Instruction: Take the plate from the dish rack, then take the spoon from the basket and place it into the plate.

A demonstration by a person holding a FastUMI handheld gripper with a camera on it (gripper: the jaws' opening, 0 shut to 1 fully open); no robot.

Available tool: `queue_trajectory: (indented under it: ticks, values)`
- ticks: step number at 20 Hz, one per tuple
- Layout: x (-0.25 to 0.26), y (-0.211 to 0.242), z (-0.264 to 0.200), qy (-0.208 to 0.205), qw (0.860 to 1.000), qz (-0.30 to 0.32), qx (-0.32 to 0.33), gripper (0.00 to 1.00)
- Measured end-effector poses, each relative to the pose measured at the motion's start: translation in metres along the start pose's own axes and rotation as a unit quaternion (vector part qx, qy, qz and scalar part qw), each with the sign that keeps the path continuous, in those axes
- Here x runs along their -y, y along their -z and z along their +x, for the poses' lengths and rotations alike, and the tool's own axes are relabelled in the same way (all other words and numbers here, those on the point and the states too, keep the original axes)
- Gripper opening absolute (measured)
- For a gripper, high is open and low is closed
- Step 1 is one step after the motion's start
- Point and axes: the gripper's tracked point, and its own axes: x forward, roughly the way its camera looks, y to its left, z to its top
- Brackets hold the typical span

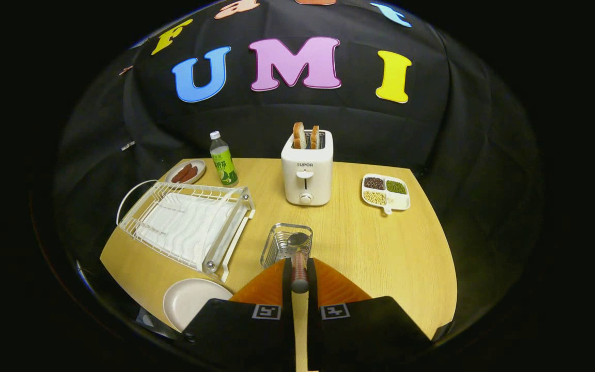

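Across the middle of the frame spreads a pale wooden table (pixel 380 248) with black cloth draped behind it. At centre, the gripper (pixel 300 266) is clenched on the spoon (pixel 298 258), both fingers pressed on its handle, the bowl poking up over the wire basket (pixel 277 243) just ahead. Lower left lies the plate (pixel 189 302), flat on the table just below the white dish rack (pixel 186 225). Farther back stand a toaster (pixel 307 168) with bread, a green bottle (pixel 223 160), a small dish of sausages (pixel 186 173), and at right a divided tray of beans (pixel 386 192).
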Motion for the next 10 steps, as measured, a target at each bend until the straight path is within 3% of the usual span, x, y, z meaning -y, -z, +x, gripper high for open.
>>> queue_trajectory:
  ticks: [6, 10]
  values:
    - [-0.052, -0.02, -0.061, -0.058, 0.998, 0.012, 0.031, 0.13]
    - [-0.097, -0.002, -0.095, -0.1, 0.994, 0.017, 0.027, 0.13]
